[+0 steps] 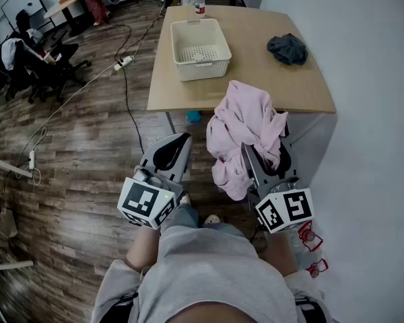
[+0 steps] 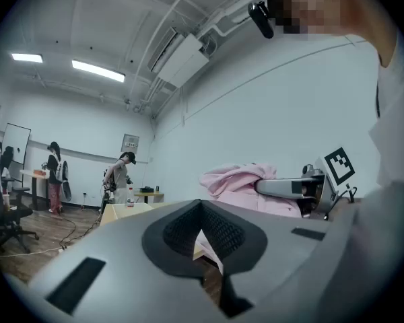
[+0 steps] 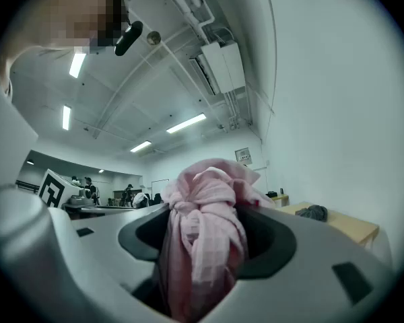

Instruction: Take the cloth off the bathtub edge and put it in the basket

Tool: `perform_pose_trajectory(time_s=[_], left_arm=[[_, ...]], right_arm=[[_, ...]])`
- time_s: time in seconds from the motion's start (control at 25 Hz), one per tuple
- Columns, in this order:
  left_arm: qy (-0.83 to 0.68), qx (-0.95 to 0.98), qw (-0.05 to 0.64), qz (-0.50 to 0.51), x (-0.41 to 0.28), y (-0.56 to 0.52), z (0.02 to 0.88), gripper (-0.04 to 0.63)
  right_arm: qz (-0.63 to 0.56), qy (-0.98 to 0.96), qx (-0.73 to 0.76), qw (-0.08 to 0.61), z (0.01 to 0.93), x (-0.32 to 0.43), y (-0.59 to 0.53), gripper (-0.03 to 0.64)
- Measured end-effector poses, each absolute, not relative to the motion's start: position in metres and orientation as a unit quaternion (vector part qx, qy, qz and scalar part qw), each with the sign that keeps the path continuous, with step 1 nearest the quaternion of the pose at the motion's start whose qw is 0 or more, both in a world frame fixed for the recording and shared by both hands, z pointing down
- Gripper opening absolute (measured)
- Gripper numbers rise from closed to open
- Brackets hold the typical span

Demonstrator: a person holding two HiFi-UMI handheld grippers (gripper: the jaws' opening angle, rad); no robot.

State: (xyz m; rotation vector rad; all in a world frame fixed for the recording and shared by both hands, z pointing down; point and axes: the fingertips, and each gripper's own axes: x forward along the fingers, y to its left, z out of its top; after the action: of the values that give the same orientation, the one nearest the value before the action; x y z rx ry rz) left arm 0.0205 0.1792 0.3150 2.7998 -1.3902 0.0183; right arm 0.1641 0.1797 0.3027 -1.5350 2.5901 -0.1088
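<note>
A crumpled pink cloth (image 1: 246, 130) hangs from my right gripper (image 1: 266, 155), which is shut on it in front of the person's knees, short of the table's near edge. In the right gripper view the pink cloth (image 3: 205, 234) fills the gap between the jaws and bulges above them. The white slatted basket (image 1: 188, 69) stands empty on the wooden table (image 1: 256, 79), at its far left part. My left gripper (image 1: 172, 152) is held beside the right one, its jaws together with nothing in them. From the left gripper view the pink cloth (image 2: 232, 180) shows to the right.
A dark grey cloth (image 1: 287, 48) lies on the table's right side and a bottle (image 1: 200, 2) stands at its far edge. Cables and a power strip (image 1: 124, 62) run over the wood floor at left, near office chairs (image 1: 27, 59). A white wall closes the right.
</note>
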Motion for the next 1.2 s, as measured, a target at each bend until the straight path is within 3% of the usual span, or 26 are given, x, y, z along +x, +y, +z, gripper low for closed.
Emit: perform_pose_trajectory(time_s=[0.6, 1.2], left_arm=[[-0.456, 0.89, 0.01, -0.006, -0.001, 0.159, 0.323, -0.003], [-0.437, 0.899, 0.001, -0.022, -0.065, 0.064, 0.302, -0.003]], right_arm=[[-0.031, 0.853, -0.517, 0.063, 0.313, 0.158, 0.163, 0.282], [-0.017, 0.837, -0.544, 0.06, 0.295, 0.103, 0.077, 0.282]])
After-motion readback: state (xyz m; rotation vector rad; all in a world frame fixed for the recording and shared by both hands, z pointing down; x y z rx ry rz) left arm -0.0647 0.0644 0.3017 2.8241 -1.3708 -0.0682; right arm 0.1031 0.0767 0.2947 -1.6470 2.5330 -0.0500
